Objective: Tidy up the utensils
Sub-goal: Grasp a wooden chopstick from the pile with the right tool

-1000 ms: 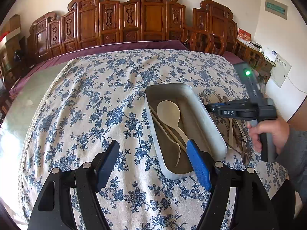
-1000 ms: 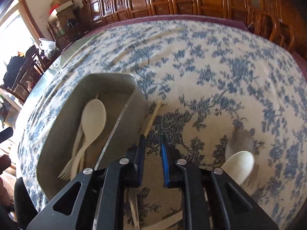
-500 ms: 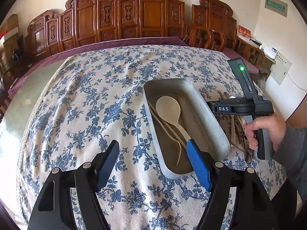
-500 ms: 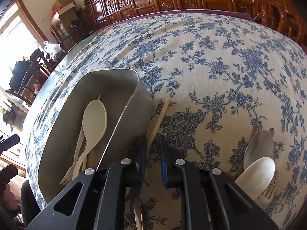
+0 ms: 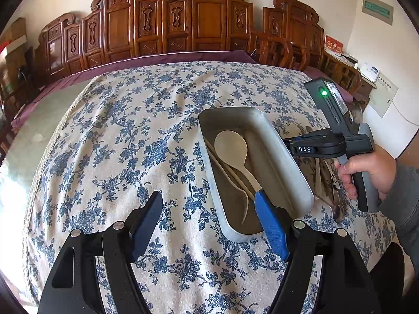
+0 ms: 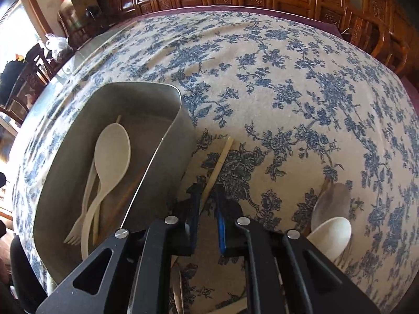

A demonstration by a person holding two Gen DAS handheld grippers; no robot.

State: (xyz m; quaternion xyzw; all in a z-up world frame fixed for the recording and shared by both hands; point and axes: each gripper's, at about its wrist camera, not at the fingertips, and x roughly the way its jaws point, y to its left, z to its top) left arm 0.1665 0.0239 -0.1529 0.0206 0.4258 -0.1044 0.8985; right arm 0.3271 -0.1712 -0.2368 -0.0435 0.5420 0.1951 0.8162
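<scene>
A grey metal tray (image 5: 285,162) (image 6: 167,141) sits on the floral tablecloth and holds a cream spoon (image 5: 231,147) (image 6: 111,157), a cream fork (image 6: 83,209) and a chopstick. My left gripper (image 5: 209,217) is open and empty, hovering near the tray's near end. My right gripper (image 6: 208,196) is shut on a cream chopstick (image 6: 221,161) just right of the tray; the chopstick's far end points away over the cloth. Another cream spoon (image 6: 331,233) and a grey spoon (image 6: 332,201) lie on the cloth to the right.
The table wears a blue floral cloth (image 5: 117,136). Carved wooden chairs (image 5: 199,23) line the far side. More utensils (image 5: 330,180) lie right of the tray, under my right hand. More cutlery lies under my right gripper (image 6: 180,287).
My right gripper has lifted and pulled back with the chopstick, which now tilts up off the cloth. The left gripper has stayed nearly still.
</scene>
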